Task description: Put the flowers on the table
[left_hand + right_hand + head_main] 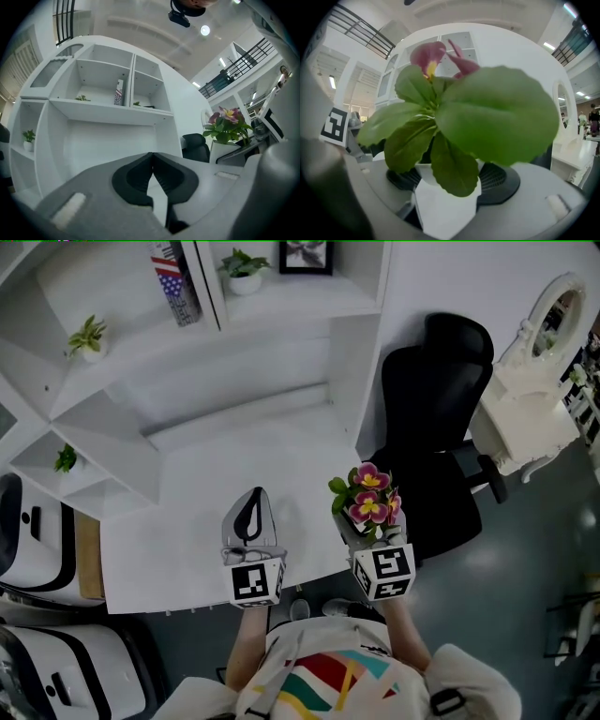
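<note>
A small white pot of pink and yellow flowers (370, 498) with broad green leaves is held just past the right edge of the white table (206, 521), above the black chair. My right gripper (372, 532) is shut on the flower pot (445, 201), whose white body sits between the two black pads. The leaves fill most of the right gripper view. My left gripper (251, 517) hovers over the table's front middle, shut with nothing in it; its black pads (140, 178) meet. The flowers (228, 123) show at the right in the left gripper view.
A white shelf unit (187, 362) with small potted plants, a book and a picture frame stands behind the table. A black office chair (431, 427) sits right of the table. White machines (33, 549) are at the left, a white dresser with a mirror (534, 390) at the right.
</note>
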### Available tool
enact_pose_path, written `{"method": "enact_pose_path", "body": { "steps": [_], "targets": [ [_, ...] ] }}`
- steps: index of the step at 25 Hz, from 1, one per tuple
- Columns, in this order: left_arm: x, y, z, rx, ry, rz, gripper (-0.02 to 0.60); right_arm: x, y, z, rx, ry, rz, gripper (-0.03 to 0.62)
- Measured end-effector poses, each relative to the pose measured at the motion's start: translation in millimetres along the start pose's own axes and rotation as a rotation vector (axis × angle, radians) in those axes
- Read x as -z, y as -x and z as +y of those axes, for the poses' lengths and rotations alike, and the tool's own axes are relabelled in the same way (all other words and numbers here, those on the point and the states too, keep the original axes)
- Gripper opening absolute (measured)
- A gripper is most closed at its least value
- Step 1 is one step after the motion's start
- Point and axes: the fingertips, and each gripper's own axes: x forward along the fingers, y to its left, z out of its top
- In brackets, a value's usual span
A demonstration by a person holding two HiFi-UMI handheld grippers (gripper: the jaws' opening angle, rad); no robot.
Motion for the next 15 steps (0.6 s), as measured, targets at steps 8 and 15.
{"method": "enact_pose_path", "body": {
  "steps": [8,15],
  "targets": [
    [2.9,-1.6,-2.2,0.008,-0.006,0.011,0.003,8.7,3.6,-3.0,0.012,-0.020,0.018,0.336],
    [1.5,-2.1,-10.6,0.016,-0.008,0.016,0.003,13.8,-6.2,-13.8,-0.003,-0.005,0.025,0.336]
  ]
}}
